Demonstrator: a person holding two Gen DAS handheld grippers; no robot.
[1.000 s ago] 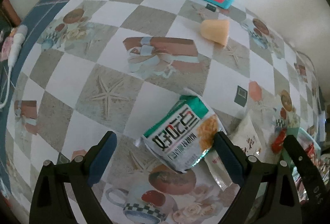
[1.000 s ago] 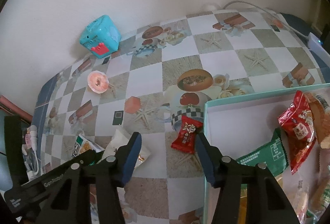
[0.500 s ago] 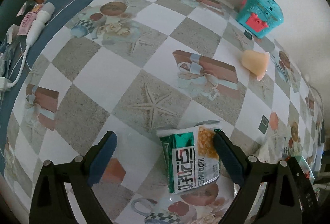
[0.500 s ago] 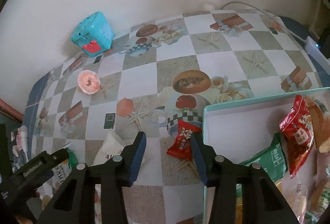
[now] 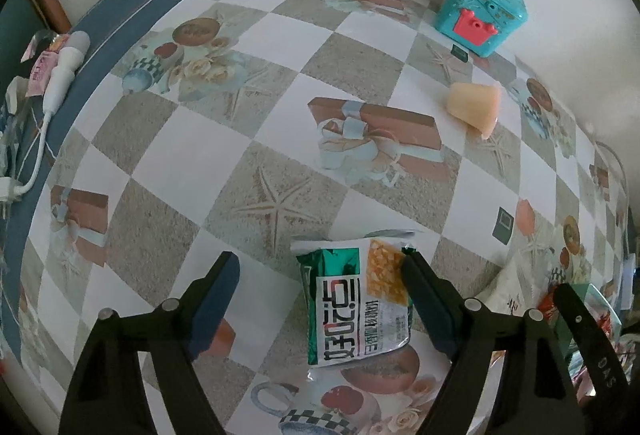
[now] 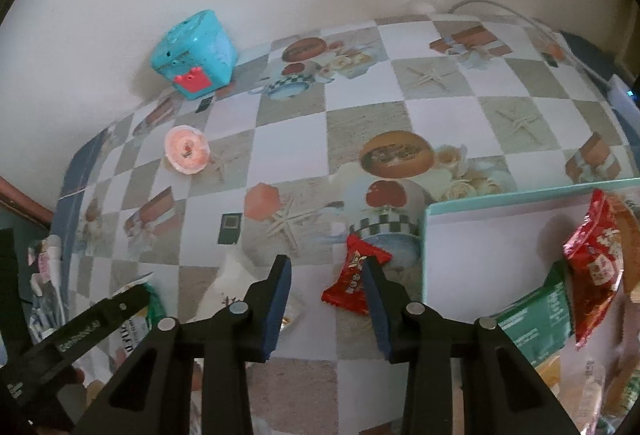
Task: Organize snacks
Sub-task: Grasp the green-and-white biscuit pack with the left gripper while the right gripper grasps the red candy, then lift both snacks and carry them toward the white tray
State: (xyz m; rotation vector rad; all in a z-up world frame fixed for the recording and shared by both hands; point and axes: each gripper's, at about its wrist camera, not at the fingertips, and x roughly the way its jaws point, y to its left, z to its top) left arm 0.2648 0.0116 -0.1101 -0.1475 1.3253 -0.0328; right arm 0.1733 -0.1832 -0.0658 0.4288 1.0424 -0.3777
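Closing over the checked tablecloth (image 5: 168, 139), the left gripper (image 5: 320, 271) has its jaws still fairly wide, with the green-and-white snack packet (image 5: 356, 299) lying flat between them. That packet sits hard against the right-hand finger, whose tip meets its corner, while a broad strip of bare cloth separates it from the left-hand finger; it is not clamped. Beyond the jaws, well apart from them, a peach jelly cup (image 5: 474, 105) lies on its side, and further off a teal toy box (image 5: 482, 13) stands against the wall. Outside the right-hand finger a white packet (image 5: 510, 293) is just visible.

In the right wrist view the right gripper (image 6: 326, 269) is also closing, its jaws about half apart. The small red snack packet (image 6: 354, 277) lies on the cloth partly between them, its right side tucked behind the right-hand finger, which overlaps it; the left-hand finger stands clear of it, so I cannot say the packet is gripped. Just outside the right-hand finger sits the teal-rimmed tray (image 6: 520, 195), holding a larger red packet (image 6: 596, 259) and a green packet (image 6: 536, 311) among others. Outside the left-hand finger lies the white packet (image 6: 232, 283), and beyond it the other gripper's black frame.
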